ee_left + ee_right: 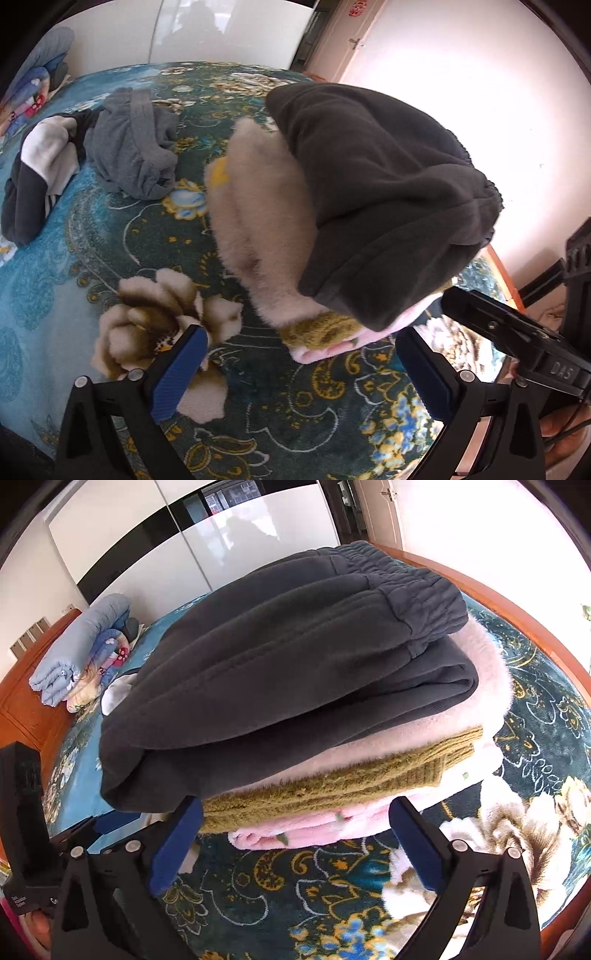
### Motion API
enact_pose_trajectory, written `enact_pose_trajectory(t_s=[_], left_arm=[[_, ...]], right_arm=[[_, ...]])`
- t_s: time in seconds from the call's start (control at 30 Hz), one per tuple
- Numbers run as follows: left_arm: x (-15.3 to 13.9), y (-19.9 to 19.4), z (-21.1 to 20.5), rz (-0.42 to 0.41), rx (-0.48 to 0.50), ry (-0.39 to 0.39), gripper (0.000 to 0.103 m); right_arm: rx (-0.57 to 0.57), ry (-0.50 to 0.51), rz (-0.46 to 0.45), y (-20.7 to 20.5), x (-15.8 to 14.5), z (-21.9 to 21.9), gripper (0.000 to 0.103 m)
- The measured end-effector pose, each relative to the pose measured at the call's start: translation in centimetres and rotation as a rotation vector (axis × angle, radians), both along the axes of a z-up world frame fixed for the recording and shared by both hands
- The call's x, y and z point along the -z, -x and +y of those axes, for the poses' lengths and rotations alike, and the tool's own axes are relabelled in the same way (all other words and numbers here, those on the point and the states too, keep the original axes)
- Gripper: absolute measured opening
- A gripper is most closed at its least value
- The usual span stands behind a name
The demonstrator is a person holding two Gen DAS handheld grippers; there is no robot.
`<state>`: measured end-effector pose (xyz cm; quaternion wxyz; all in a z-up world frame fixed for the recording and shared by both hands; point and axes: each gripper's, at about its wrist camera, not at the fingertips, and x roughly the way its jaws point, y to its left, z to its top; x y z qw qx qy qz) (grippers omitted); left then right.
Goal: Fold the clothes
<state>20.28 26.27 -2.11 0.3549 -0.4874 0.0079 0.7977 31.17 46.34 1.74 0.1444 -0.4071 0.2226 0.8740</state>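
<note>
Left wrist view: the left gripper (295, 373) hovers with fingers spread, empty, just short of the folded stack (332, 229) lying on the bed (74, 288). The dark grey trousers (376, 184) crown the stack. Square the stack edges before releasing attention. The unfolded grey garment (136, 147) lies well apart, likely next.

Right wrist view: the right gripper (291, 842) is likewise spread, empty, facing the olive knit (332, 782) and pink layer (314, 830). The rolled quilt (77, 653) stands clear.

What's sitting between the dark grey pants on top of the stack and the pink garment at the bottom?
In the right wrist view, a pale fuzzy garment and an olive knit sweater lie between the dark grey pants and the pink garment.
</note>
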Motion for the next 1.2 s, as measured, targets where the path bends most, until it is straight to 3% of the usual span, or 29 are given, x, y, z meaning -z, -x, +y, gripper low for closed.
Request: enact_pose_trajectory(t_s=[0.23, 0.5, 0.63, 0.9, 1.2], left_arm=[[0.3, 0.4, -0.8, 0.056, -0.047, -0.019, 0.103], [0.8, 1.3, -1.1, 0.017, -0.056, -0.049, 0.103], [0.5, 1.4, -1.1, 0.054, -0.071, -0.04, 0.103], [0.0, 0.3, -1.5, 0.101, -0.037, -0.031, 0.103], [-0.6, -0.6, -2.3, 0.105, 0.014, -0.09, 0.103]], right_arm=[[0.025, -0.077, -0.023, 0.4, 0.3, -0.3, 0.103], [-0.02, -0.173, -0.068, 1.1, -0.1, -1.5, 0.103], [-0.016, -0.206, -0.092, 1.4, -0.4, -1.7, 0.103], [0.064, -0.172, -0.074, 1.2, -1.1, -1.9, 0.103], [0.084, -0.195, -0.084, 1.4, -2.1, -3.1, 0.103]])
